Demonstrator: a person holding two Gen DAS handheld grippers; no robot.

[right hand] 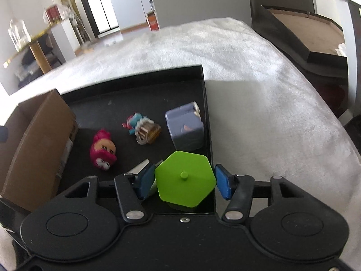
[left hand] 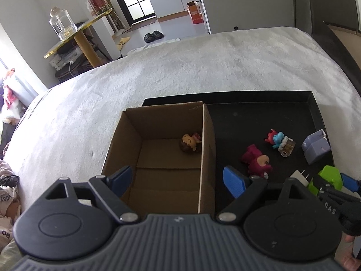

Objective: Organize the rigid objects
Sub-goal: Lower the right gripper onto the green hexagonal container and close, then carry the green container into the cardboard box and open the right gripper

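A green hexagonal container stands in the near right corner of the black tray. My right gripper is shut on it, with a blue pad against each side. Further into the tray lie a pink figure, a blue figure with a mug, a lilac box and a white plug. My left gripper stands open and empty over the open cardboard box. A small doll lies in the box's far right corner.
Box and tray rest on a white plush cover. A gold side table with a glass jar stands at the far left, and a dark frame runs along the right. Clothes are piled at the left edge.
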